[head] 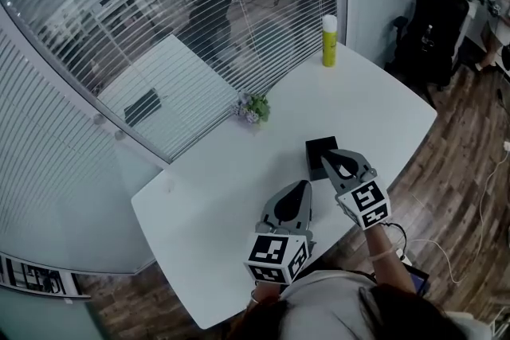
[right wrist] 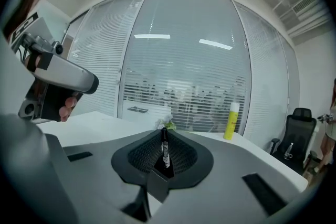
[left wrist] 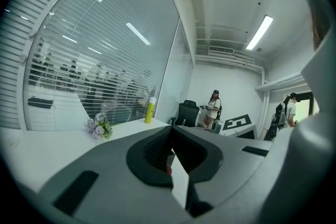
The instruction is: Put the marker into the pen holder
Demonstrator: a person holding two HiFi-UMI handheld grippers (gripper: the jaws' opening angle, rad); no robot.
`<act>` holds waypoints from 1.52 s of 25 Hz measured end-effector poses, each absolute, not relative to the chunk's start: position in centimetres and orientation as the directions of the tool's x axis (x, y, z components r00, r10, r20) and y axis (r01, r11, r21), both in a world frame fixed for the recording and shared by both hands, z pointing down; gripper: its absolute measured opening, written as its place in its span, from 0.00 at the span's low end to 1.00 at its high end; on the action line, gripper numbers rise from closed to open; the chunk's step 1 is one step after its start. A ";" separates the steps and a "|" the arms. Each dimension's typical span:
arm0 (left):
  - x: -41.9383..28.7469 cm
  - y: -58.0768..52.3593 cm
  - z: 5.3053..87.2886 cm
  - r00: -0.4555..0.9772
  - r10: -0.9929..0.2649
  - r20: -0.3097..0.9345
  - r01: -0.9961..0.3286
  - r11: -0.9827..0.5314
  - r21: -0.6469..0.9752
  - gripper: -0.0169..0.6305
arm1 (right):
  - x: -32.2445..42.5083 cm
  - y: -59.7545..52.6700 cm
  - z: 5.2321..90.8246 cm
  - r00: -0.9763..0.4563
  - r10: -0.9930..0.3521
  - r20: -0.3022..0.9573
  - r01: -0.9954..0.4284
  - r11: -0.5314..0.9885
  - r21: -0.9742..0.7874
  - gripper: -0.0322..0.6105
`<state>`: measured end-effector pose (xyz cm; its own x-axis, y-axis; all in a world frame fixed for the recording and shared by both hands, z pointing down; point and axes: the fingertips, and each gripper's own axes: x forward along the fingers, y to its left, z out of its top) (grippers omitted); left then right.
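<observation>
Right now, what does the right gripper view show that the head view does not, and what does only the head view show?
Only the right gripper view shows the marker, upright between the shut jaws of the right gripper. Only the head view shows the black pen holder, on the white table by that gripper's tip. Both show the yellow bottle, the small plant and the table.

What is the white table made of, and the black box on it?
The table looks like smooth white laminate or painted board: even colour, faint sheen, no grain. The black box looks like matte plastic, though it could be something else: dull, flat sides, no shine.
</observation>
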<state>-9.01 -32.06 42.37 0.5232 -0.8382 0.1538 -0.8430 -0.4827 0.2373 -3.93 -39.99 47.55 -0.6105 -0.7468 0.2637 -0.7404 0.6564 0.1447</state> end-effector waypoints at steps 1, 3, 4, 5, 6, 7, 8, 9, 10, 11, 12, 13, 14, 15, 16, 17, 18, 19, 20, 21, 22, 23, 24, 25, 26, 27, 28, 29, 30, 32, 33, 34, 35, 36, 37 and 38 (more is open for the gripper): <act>-9.1 -32.1 42.4 0.522 -0.839 0.155 -0.844 -0.481 0.238 0.05 | -4.0 -40.0 47.7 -0.610 -0.745 0.269 -0.740 0.657 0.143 0.14; -9.1 -32.1 42.7 0.519 -0.840 0.157 -0.845 -0.477 0.242 0.05 | -4.1 -40.1 48.4 -0.609 -0.742 0.281 -0.738 0.660 0.144 0.14; -9.1 -32.1 42.8 0.518 -0.840 0.158 -0.845 -0.476 0.244 0.05 | -4.2 -40.1 48.7 -0.608 -0.739 0.290 -0.735 0.662 0.144 0.14; -9.2 -32.2 42.7 0.517 -0.841 0.159 -0.846 -0.474 0.245 0.05 | -4.3 -40.2 48.8 -0.609 -0.735 0.298 -0.733 0.665 0.144 0.14; -9.3 -32.3 42.5 0.516 -0.841 0.161 -0.846 -0.473 0.246 0.05 | -4.5 -40.3 48.8 -0.610 -0.731 0.306 -0.730 0.668 0.142 0.14; -9.4 -32.4 42.4 0.515 -0.841 0.162 -0.847 -0.471 0.247 0.05 | -4.6 -40.4 48.9 -0.611 -0.727 0.313 -0.728 0.671 0.139 0.14; -9.6 -32.4 42.3 0.514 -0.842 0.164 -0.847 -0.469 0.248 0.05 | -4.8 -40.5 49.0 -0.611 -0.724 0.321 -0.726 0.674 0.136 0.14; -9.8 -32.5 42.4 0.513 -0.842 0.166 -0.848 -0.467 0.250 0.05 | -5.0 -40.6 49.3 -0.611 -0.720 0.328 -0.725 0.676 0.133 0.14; -9.9 -32.6 42.5 0.512 -0.843 0.168 -0.849 -0.465 0.252 0.05 | -5.1 -40.6 49.6 -0.611 -0.717 0.336 -0.723 0.678 0.131 0.14; -10.0 -32.7 42.6 0.510 -0.843 0.170 -0.849 -0.463 0.255 0.05 | -5.2 -40.7 49.8 -0.611 -0.713 0.343 -0.722 0.680 0.129 0.14; -10.0 -32.7 42.8 0.509 -0.843 0.172 -0.850 -0.461 0.256 0.05 | -5.2 -40.8 50.1 -0.611 -0.710 0.349 -0.720 0.682 0.126 0.14; -10.0 -32.7 42.9 0.509 -0.843 0.174 -0.850 -0.459 0.258 0.05 | -5.2 -40.8 50.4 -0.611 -0.707 0.355 -0.720 0.683 0.123 0.14; -10.0 -32.7 43.1 0.508 -0.843 0.176 -0.850 -0.458 0.259 0.05 | -5.2 -40.9 50.7 -0.611 -0.705 0.361 -0.719 0.684 0.120 0.14; -9.9 -32.7 43.3 0.508 -0.843 0.178 -0.850 -0.458 0.260 0.05 | -5.2 -40.9 51.0 -0.610 -0.703 0.366 -0.719 0.685 0.118 0.14; -9.9 -32.7 43.6 0.508 -0.842 0.179 -0.850 -0.458 0.260 0.05 | -5.2 -41.0 51.4 -0.609 -0.701 0.372 -0.718 0.686 0.116 0.14; -9.9 -32.7 43.7 0.508 -0.842 0.181 -0.850 -0.458 0.260 0.05 | -5.2 -41.0 51.7 -0.607 -0.699 0.377 -0.718 0.686 0.115 0.14; -9.9 -32.7 43.7 0.508 -0.842 0.182 -0.850 -0.457 0.260 0.05 | -5.2 -41.0 51.8 -0.606 -0.697 0.383 -0.718 0.687 0.114 0.14; -9.9 -32.7 43.6 0.508 -0.841 0.184 -0.851 -0.457 0.260 0.05 | -5.3 -41.0 51.8 -0.606 -0.694 0.388 -0.717 0.688 0.113 0.14; -10.0 -32.7 43.5 0.507 -0.842 0.186 -0.851 -0.455 0.261 0.05 | -5.4 -41.0 51.9 -0.605 -0.692 0.394 -0.716 0.690 0.111 0.14; -10.1 -32.7 43.5 0.506 -0.842 0.187 -0.852 -0.454 0.262 0.05 | -5.4 -41.1 52.1 -0.604 -0.689 0.401 -0.714 0.691 0.111 0.14; -10.1 -32.8 43.6 0.505 -0.842 0.188 -0.852 -0.452 0.263 0.05 | -5.4 -41.1 52.3 -0.602 -0.687 0.407 -0.714 0.692 0.111 0.14; -10.1 -32.8 43.6 0.504 -0.843 0.188 -0.853 -0.451 0.264 0.05 | -5.4 -41.1 52.5 -0.600 -0.685 0.414 -0.713 0.692 0.111 0.14; -10.2 -32.9 43.6 0.504 -0.843 0.189 -0.853 -0.450 0.265 0.05 | -5.5 -41.1 52.6 -0.599 -0.683 0.419 -0.713 0.693 0.110 0.14; -10.3 -32.9 43.5 0.503 -0.843 0.190 -0.853 -0.450 0.265 0.05 | -5.6 -41.1 52.6 -0.598 -0.681 0.423 -0.714 0.693 0.106 0.14; -10.4 -32.9 43.5 0.504 -0.842 0.192 -0.853 -0.449 0.267 0.05 | -5.6 -41.1 52.7 -0.598 -0.679 0.427 -0.715 0.692 0.100 0.14; -10.5 -32.9 43.5 0.504 -0.842 0.193 -0.853 -0.448 0.268 0.05 | -5.7 -41.2 52.8 -0.598 -0.677 0.430 -0.716 0.692 0.093 0.14; -10.6 -32.9 43.6 0.503 -0.842 0.195 -0.852 -0.447 0.271 0.05 | -5.7 -41.2 53.0 -0.596 -0.675 0.435 -0.717 0.691 0.090 0.14; -10.7 -32.9 43.7 0.502 -0.842 0.197 -0.853 -0.445 0.274 0.05 | -5.6 -41.3 53.2 -0.593 -0.673 0.442 -0.717 0.691 0.090 0.14; -10.8 -33.0 43.7 0.500 -0.843 0.198 -0.854 -0.442 0.276 0.05 | -5.6 -41.3 53.5 -0.590 -0.672 0.448 -0.717 0.691 0.093 0.14; -11.1 -33.0 43.8 0.495 -0.846 0.198 -0.856 -0.436 0.278 0.05 | -5.6 -41.4 53.8 -0.587 -0.670 0.456 -0.715 0.693 0.098 0.14; -11.1 -33.1 43.8 0.492 -0.848 0.198 -0.858 -0.433 0.278 0.05 | -5.5 -41.4 53.9 -0.588 -0.669 0.455 -0.714 0.693 0.097 0.14; -11.2 -33.1 43.7 0.489 -0.850 0.197 -0.859 -0.430 0.278 0.05 | -5.6 -41.4 53.9 -0.590 -0.668 0.454 -0.713 0.695 0.096 0.14; -11.3 -33.2 43.7 0.486 -0.852 0.197 -0.860 -0.427 0.278 0.05 | -5.7 -41.4 53.9 -0.593 -0.665 0.453 -0.711 0.697 0.093 0.14; -11.4 -33.2 43.7 0.484 -0.853 0.197 -0.862 -0.424 0.279 0.05 | -5.9 -41.4 53.8 -0.597 -0.661 0.454 -0.708 0.700 0.089 0.14; -11.4 -33.2 43.7 0.482 -0.853 0.198 -0.862 -0.422 0.280 0.05 | -6.1 -41.4 53.7 -0.602 -0.658 0.453 -0.706 0.703 0.082 0.14; -11.5 -33.2 43.7 0.482 -0.853 0.199 -0.862 -0.422 0.281 0.05 | -6.3 -41.3 53.6 -0.606 -0.654 0.452 -0.706 0.705 0.074 0.14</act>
<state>-11.47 -33.24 43.68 0.4819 -0.8534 0.1988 -0.8623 -0.4216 0.2806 -6.33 -41.32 53.55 -0.6061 -0.6542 0.4524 -0.7057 0.7047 0.0736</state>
